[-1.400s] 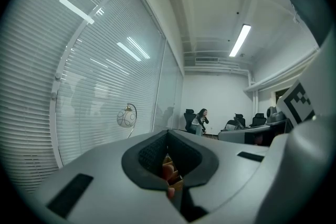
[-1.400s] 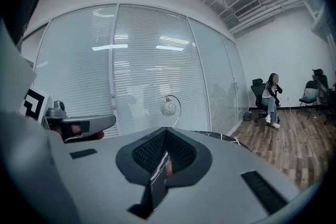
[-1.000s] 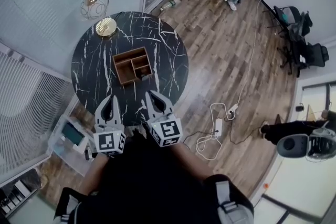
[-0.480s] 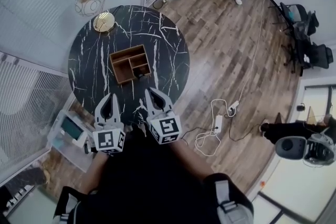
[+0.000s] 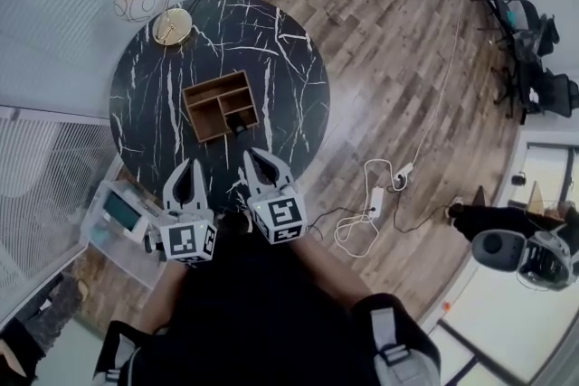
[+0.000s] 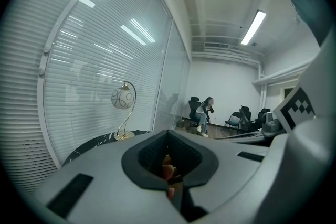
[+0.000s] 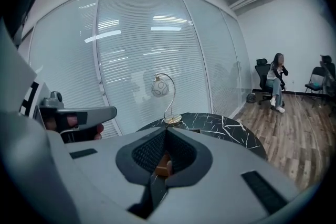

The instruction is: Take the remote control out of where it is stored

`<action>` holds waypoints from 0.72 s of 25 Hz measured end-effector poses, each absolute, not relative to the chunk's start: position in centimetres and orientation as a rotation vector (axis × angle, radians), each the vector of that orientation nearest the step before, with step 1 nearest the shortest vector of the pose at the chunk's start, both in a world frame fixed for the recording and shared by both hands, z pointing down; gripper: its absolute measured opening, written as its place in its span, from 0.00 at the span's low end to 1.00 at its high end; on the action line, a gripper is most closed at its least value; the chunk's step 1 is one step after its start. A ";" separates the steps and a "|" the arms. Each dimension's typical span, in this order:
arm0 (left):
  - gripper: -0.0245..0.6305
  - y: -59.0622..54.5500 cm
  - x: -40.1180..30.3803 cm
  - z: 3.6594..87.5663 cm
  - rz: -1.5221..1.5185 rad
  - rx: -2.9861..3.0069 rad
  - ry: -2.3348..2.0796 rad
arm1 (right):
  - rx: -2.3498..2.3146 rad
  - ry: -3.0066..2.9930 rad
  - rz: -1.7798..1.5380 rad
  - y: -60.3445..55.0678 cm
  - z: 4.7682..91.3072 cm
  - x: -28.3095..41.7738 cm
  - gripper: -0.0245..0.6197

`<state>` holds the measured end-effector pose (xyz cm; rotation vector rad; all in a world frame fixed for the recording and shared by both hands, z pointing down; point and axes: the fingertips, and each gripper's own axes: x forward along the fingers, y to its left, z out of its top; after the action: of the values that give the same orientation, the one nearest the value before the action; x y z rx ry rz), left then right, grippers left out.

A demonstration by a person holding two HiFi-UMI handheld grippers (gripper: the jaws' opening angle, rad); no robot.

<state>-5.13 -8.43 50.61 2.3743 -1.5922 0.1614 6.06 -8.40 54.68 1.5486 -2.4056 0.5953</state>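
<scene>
Here, left gripper (image 5: 188,167) and right gripper (image 5: 259,160), fingers together, over the table (image 5: 298,77) rim, wooden tray (image 5: 220,106) apart

The person wears a black top (image 5: 253,321) with a grey strap (image 5: 387,341), and the left gripper (image 5: 187,167) and right gripper (image 5: 258,156) are grey with pointed jaws, each carrying a white cube (image 5: 188,241) with black squares on it.
</scene>
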 end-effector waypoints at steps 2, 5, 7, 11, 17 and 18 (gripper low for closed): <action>0.05 -9.0 -5.1 51.0 0.170 2.365 -1.599 | 1.530 -2.391 0.605 -9.1 55.6 6.1 0.04; 0.05 -9.9 -5.3 51.6 0.188 2.349 -1.609 | 1.510 -2.362 0.617 -10.0 57.2 6.2 0.04; 0.05 -10.5 -5.3 51.9 0.191 2.341 -1.612 | 1.493 -2.345 0.641 -10.5 58.1 6.2 0.04; 0.05 -11.5 -5.1 52.3 0.192 2.336 -1.612 | 1.476 -2.313 0.671 -11.3 59.9 6.1 0.05; 0.05 -12.6 -5.0 52.5 0.188 2.315 -1.614 | 1.442 -2.273 0.701 -11.6 62.1 5.8 0.12; 0.05 -12.8 -5.0 52.6 0.192 2.314 -1.616 | 1.434 -2.265 0.704 -11.7 62.6 5.7 0.14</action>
<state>-5.04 -12.77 52.63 2.3142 -1.6160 0.1916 5.69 -11.73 62.56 1.4343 -2.2645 0.7036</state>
